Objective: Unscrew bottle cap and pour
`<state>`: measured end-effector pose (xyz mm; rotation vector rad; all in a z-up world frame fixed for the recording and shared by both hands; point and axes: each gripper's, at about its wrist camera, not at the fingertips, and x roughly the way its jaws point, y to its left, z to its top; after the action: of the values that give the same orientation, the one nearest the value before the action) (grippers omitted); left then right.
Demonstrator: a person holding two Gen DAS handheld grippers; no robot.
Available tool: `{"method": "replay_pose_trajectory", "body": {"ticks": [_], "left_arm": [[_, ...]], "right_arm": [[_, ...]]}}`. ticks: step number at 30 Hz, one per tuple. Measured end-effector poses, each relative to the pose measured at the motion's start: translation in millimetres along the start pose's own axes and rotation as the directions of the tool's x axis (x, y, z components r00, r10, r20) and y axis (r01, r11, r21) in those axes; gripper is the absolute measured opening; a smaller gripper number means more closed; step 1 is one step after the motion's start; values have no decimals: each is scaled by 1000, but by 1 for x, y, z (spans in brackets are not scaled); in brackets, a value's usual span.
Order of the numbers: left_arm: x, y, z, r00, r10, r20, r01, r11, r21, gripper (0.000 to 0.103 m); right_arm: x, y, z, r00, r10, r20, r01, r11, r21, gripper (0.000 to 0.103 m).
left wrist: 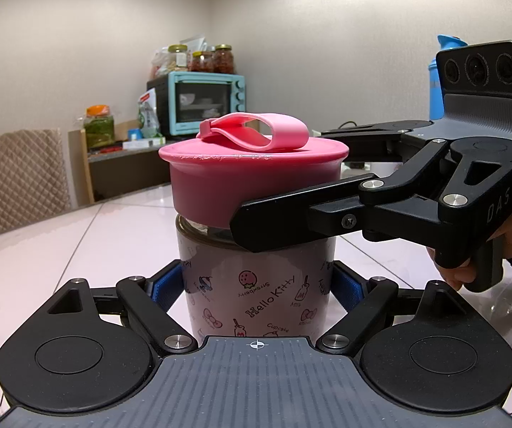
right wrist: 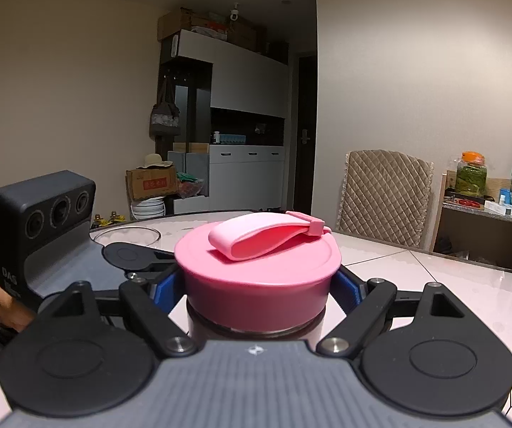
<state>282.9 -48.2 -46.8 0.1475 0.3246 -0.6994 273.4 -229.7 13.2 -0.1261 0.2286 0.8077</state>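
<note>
Left gripper (left wrist: 259, 285) is clamping the bottle (left wrist: 256, 285); right gripper (right wrist: 259, 285) is bracketing the pink cap (right wrist: 256, 271), contact unclear. Loose pads risk slipping while twisting.

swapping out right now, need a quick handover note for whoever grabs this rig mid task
Left tool: shut on the bottle, holding it upright on the table.
Right tool: its blue pads sit either side of the pink cap; whether they press on it cannot be told.
Cap is on the bottle, strap folded flat on top.
A clear glass container stands behind the bottle.
Done: bottle held steady, cap straddled.
Left: unscrew the cap, lift it off, pour.
</note>
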Motion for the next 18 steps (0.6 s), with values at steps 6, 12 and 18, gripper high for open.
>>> {"method": "replay_pose_trajectory", "body": {"ticks": [6, 12, 18], "left_arm": [[0, 0, 0, 1000, 0, 0, 0, 1000, 1, 90], [0, 0, 0, 1000, 0, 0, 0, 1000, 1, 90], [0, 0, 0, 1000, 0, 0, 0, 1000, 1, 90]], "right_arm": [[-7, 9, 0, 996, -83, -17, 83, 996, 18, 98], [-12, 23, -3, 986, -166, -13, 167, 984, 66, 100], [-11, 34, -5, 971, -240, -3, 239, 966, 103, 100]]}}
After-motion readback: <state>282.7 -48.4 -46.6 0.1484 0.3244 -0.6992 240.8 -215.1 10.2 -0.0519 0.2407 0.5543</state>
